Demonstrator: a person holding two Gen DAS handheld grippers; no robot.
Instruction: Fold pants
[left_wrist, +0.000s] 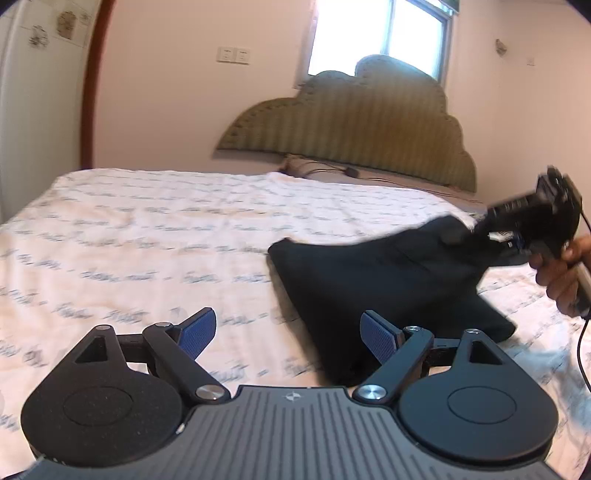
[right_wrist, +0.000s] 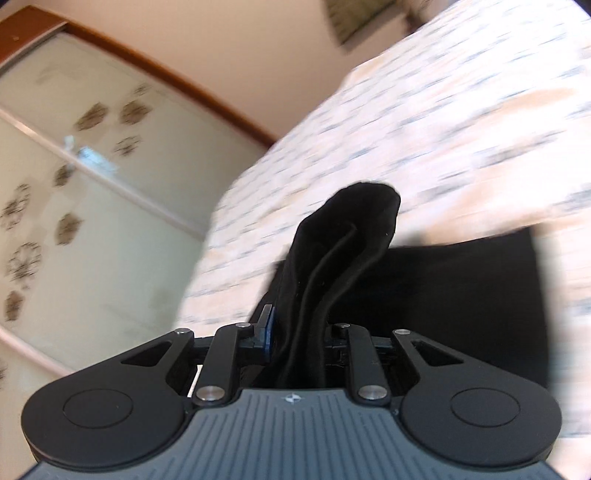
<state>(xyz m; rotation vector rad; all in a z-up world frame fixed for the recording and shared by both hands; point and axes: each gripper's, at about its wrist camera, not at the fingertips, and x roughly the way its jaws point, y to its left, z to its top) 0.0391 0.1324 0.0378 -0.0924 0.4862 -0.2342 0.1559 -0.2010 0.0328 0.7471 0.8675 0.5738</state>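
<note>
Where soft black pants (right_wrist: 317, 280) bunch: right hand-held gripper (right_wrist: 295, 332) clenched, left hand-held gripper (left_wrist: 288, 332) released.

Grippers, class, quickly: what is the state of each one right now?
Left gripper: open, nothing between its pads.
Right gripper: closed on a bunched fold of the black pants.

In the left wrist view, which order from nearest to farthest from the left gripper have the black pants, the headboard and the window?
From the left gripper, open over the bed:
1. black pants, just ahead, to the right.
2. headboard, against the far wall behind the bed.
3. window, above and behind the headboard.
</note>
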